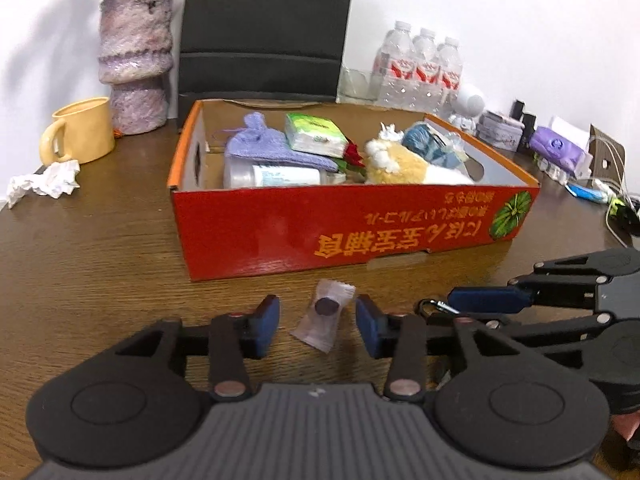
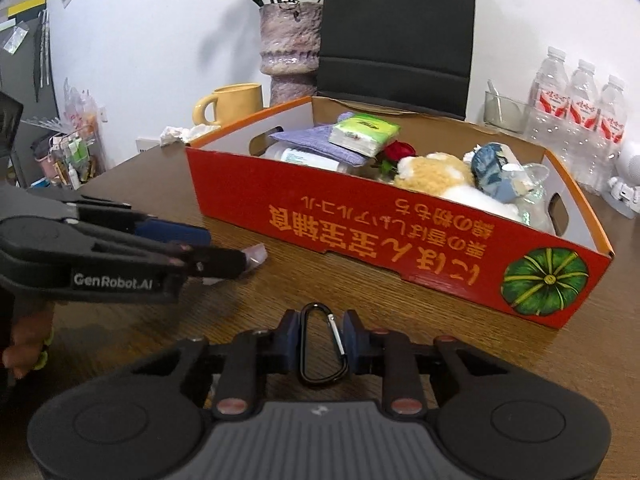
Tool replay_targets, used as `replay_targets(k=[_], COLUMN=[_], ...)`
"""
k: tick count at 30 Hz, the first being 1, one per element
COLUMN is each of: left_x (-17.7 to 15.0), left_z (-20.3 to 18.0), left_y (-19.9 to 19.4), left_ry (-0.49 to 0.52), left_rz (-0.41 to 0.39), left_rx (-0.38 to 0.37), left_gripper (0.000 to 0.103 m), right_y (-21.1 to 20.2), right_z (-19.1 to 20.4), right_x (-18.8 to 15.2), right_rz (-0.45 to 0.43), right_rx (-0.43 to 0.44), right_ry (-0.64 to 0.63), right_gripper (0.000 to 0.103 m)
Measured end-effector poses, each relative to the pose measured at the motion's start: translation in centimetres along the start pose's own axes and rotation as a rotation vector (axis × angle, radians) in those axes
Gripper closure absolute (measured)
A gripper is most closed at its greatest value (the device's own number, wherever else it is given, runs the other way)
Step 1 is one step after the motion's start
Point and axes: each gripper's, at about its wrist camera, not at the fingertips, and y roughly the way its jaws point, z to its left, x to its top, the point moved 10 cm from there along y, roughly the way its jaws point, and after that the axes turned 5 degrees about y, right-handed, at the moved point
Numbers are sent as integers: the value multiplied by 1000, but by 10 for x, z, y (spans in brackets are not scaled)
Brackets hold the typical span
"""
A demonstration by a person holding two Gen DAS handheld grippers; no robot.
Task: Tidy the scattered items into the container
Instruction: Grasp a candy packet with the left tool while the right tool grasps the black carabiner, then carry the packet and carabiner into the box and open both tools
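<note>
A red cardboard box [image 1: 352, 228] stands on the wooden table and holds a purple pouch, a tissue pack, a bottle, a plush toy and other items; it also shows in the right wrist view [image 2: 360, 236]. A small clear sachet with a dark disc [image 1: 324, 318] lies on the table between the fingers of my open left gripper [image 1: 318, 322]. In the right wrist view the sachet [image 2: 256, 256] peeks out past the left gripper [image 2: 224, 248]. My right gripper [image 2: 323, 344] is shut on a black carabiner [image 2: 322, 346]. The right gripper [image 1: 452, 306] reaches in from the right, with the carabiner's [image 1: 434, 306] end showing.
A yellow mug [image 1: 80, 130], a purple vase [image 1: 136, 60] and a crumpled tissue [image 1: 46, 182] sit at the back left. Water bottles [image 1: 420, 68], small boxes and cables crowd the back right. A black chair [image 1: 264, 28] stands behind the box.
</note>
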Motion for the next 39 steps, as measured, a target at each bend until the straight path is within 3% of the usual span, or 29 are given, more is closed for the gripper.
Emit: replay_targets(k=[4,6,15,19,23,26,29,35,39], left_x=[-2,-3,-2,-1,0,0,0,1,13], left_z=[-5,-6,-12,-13,-13,-13,-15,-16,-17], left_y=[9,8,3,2,7,13,14,4,-23], left_ry=[45,63,80,81,82,100,112,92,67], left_rz=[29,26,-2,-7,0,15,16,-15,-95], left_rx=[36,46,32,24,36,41,22,13,14], left_gripper=[64,82,89,89,74,74,85,86,86], right_y=[-1,-2,-8,-9,-8,-8,-8,-15,-29], right_z=[-3,-5,-9,-9,-9,-9,-9,-13,-16], right_x=[0,0,4,4,3,3,3,5,13], right_rz=[-7,-9,-37,-37,-35,-34,-36,-59,-100], right_rx=[-9,-7,1,2,3,4,5,5,12], right_ry=[15,27,49,51,48,48,49,65,88], right_gripper=[80,80,80,80,80,80,80,80,80])
